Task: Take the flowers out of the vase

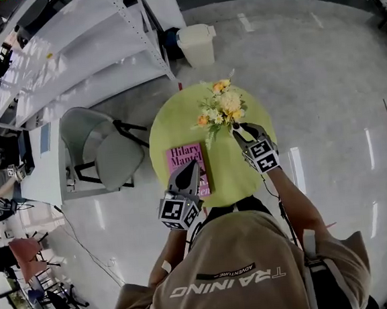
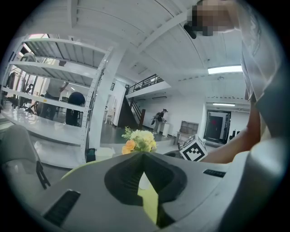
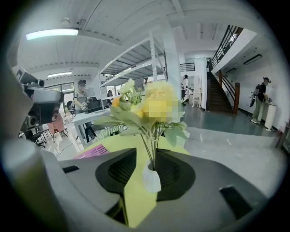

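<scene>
Beyond the table's left edge, on the floor, white shelving (image 1: 77,59) and a grey folding chair (image 1: 109,151) are seen. A white bin (image 1: 197,42) stands on the floor past the far edge.

A round yellow-green table (image 1: 232,174) carries the task's things. A pink book (image 1: 180,157) is laid flat by the near-left edge. The left gripper (image 1: 189,168) is held over the near end of this book, pointed toward the far edge. Its jaws are closed, tip against tip, and nothing is held between them.

The flowers (image 1: 221,106), yellow, orange and white with green leaves, are located toward the far edge, slightly right of the centre. Their stems are seated in a small white vase (image 3: 152,177), which stands upright on the table. The flowers have not been taken out.

The right gripper (image 3: 146,154) is positioned at the vase from the near-right side, tilted downward. Its jaws are spread wide. The vase and the lower stems stand between the two jaws, closer to the right jaw. The vase is not clamped by the pads.
</scene>
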